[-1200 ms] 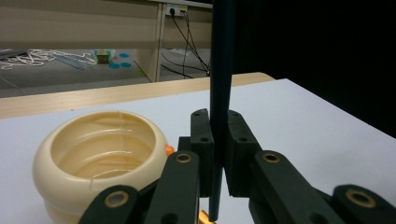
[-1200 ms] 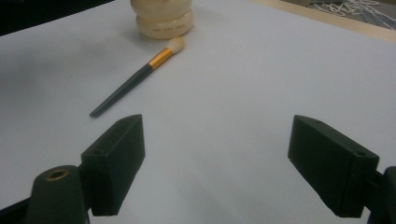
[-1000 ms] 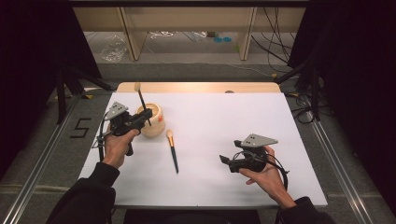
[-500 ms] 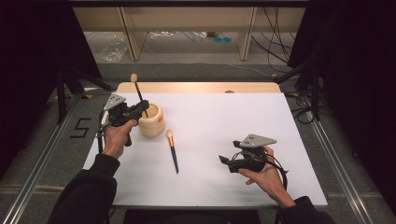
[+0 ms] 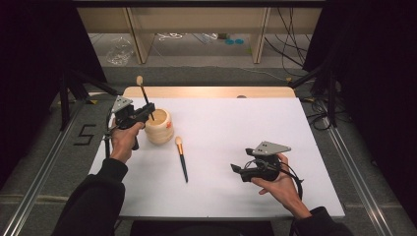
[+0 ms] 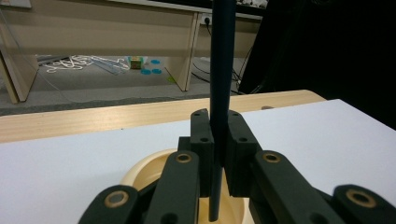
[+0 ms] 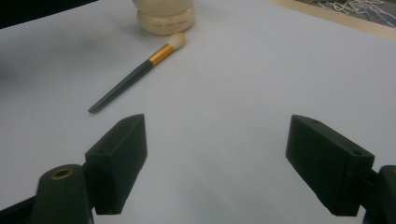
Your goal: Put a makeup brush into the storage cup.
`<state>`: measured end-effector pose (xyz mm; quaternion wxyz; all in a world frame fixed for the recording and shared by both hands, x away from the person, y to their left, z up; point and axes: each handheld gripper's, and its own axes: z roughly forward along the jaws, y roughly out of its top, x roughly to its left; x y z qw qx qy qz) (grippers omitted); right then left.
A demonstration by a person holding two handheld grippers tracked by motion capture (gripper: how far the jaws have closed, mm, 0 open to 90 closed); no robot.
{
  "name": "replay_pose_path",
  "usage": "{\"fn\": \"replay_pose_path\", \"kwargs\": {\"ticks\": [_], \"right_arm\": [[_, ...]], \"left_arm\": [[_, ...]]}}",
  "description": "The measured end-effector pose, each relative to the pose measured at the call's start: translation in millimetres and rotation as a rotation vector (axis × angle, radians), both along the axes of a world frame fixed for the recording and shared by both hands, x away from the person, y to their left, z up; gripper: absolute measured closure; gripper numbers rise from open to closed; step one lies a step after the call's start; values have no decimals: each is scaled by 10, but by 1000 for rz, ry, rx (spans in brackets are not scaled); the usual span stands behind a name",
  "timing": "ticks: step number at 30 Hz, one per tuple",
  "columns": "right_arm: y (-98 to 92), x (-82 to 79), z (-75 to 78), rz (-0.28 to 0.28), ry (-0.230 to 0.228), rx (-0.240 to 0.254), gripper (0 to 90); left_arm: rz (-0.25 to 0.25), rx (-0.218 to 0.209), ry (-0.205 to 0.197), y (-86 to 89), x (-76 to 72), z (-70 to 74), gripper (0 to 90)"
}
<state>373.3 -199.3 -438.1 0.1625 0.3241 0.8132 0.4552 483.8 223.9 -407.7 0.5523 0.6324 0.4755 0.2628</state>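
Since a second ago the left gripper (image 5: 147,109) has carried its brush toward the table's left edge. That dark-handled makeup brush with a pale round tip (image 5: 144,96) stands nearly upright, clamped between the jaws, its lower end over the mouth of the cream ribbed wooden pot (image 5: 159,128). A second dark-handled brush with a gold ferrule (image 5: 181,157) lies on the white table (image 5: 236,128) just beside the pot. Well apart, the right gripper (image 5: 238,169) rests with jaws wide and empty.

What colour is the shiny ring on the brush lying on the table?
Gold, on the dark-handled brush; clearest in the right gripper view.
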Motion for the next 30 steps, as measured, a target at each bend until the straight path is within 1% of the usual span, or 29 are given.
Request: {"fn": "replay_pose_path", "kwargs": {"ticks": [4,9,19,23,25,27,28,29,30], "right_arm": [[-6,-1,1,-7,3,2,215],[7,7,-5,3,5,-6,217],[-2,1,-5,-1,5,-6,218],[6,5,-7,2,5,-7,219],[4,1,-10,2,7,-11,219],[-1,-1,-5,-2,5,-8,220],[-2,1,-4,-3,4,-5,221],[-2,-1,-4,-2,10,-3,221],[-4,3,-11,1,6,-11,221]], "left_arm": [[6,6,-1,3,45,-43,836],[10,15,-6,8,45,-54,835],[-1,33,-3,-31,70,-126,833],[-10,52,9,-45,75,-160,833],[-6,48,12,-46,81,-173,833],[-6,54,13,-41,80,-190,833],[-3,44,18,-47,77,-208,833],[-3,55,29,-42,82,-235,833],[2,52,33,-43,85,-254,833]]}}
